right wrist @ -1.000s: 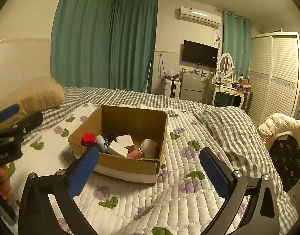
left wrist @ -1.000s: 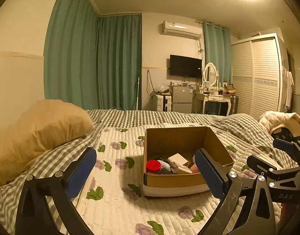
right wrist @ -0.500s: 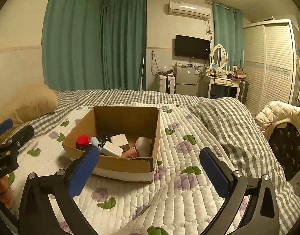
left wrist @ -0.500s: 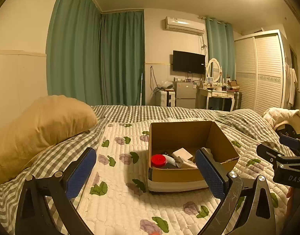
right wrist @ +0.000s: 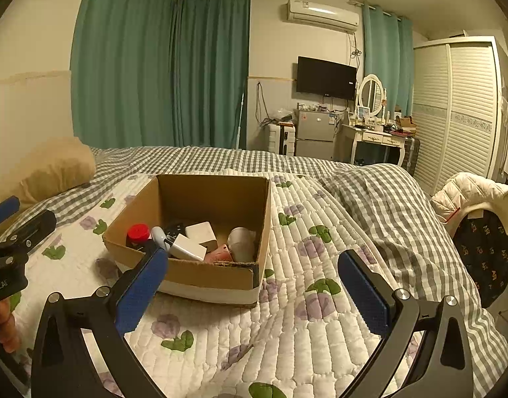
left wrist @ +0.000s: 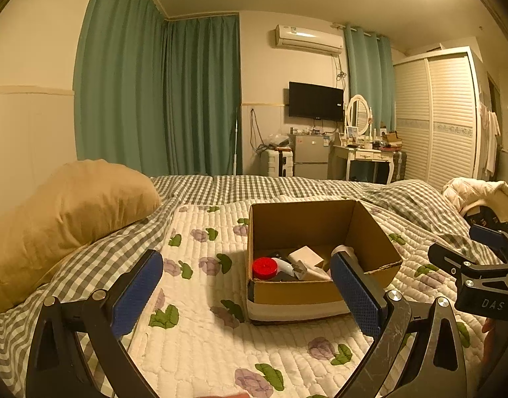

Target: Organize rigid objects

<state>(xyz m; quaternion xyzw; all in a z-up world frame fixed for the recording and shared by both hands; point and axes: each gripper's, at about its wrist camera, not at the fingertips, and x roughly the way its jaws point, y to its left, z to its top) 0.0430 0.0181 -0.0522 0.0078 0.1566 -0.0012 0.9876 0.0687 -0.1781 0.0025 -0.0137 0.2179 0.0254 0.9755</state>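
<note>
An open cardboard box (left wrist: 297, 293) (right wrist: 207, 273) sits on a quilted floral bedspread. Inside lie a red-capped jar (left wrist: 264, 268) (right wrist: 138, 232), a white charger block (left wrist: 305, 255) (right wrist: 200, 232), a white plug (right wrist: 187, 248), a pale rounded bottle (right wrist: 241, 240) and a pink item (right wrist: 217, 255). My left gripper (left wrist: 247, 290) is open and empty, held above the bedspread in front of the box. My right gripper (right wrist: 254, 290) is open and empty, near the box's front right corner. Each gripper shows at the edge of the other view.
A tan pillow (left wrist: 68, 212) lies at the left on the checked duvet (right wrist: 386, 205). A chair with a cream jacket (right wrist: 469, 195) stands by the bed's right side. Beyond the bed are a small fridge (right wrist: 315, 134), a vanity desk (right wrist: 376, 137) and a wardrobe (right wrist: 459, 106).
Both views have tilted and shifted slightly, so the box sits lower and a bit further right in the left view. Both grippers stay open and empty; nothing in the box has moved.
</note>
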